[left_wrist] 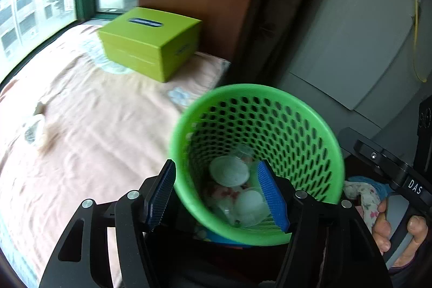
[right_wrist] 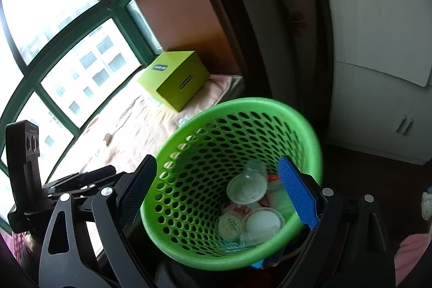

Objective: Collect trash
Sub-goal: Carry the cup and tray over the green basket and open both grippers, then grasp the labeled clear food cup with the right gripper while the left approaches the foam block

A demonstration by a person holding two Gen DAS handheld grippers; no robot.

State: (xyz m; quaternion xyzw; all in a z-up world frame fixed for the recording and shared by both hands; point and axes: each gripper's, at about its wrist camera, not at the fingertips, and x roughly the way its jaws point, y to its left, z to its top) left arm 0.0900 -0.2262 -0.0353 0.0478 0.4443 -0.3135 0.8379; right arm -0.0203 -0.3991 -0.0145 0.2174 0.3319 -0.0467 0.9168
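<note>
My left gripper point(left_wrist: 216, 190) has its 2 ribbed blue pads spread wide, 1 outside the near wall of the green basket point(left_wrist: 318, 126) and 1 inside over the contents; neither is pressing anything that I can see. My right gripper point(right_wrist: 218, 190) is the same story: jaws apart, straddling the basket's rim, the blue pad hanging inside above the trash, the dark pad outside the wall. Whether either pad touches the plastic I can't tell.

The trash is in the basket already: several clear plastic cups and round white lids point(right_wrist: 245, 189) piled at the bottom, with a scrap of red-and-white wrapper among them. I judge collection largely done. What may be left is 1 pale crumpled lump point(left_wrist: 33, 130) lying on the bed well away from the basket; it is too blurred to name.

The basket is a round, tapered tub of glossy moulded plastic, its wall punched with rows of oval holes under a smooth rolled rim. The cups look thin and light. The bedsheet point(left_wrist: 94, 126) is soft peach cloth, wrinkled, faintly patterned. On it, near the window point(right_wrist: 67, 66), sits a lime-green box point(left_wrist: 151, 42), rigid, sharp-edged, matte.
</note>
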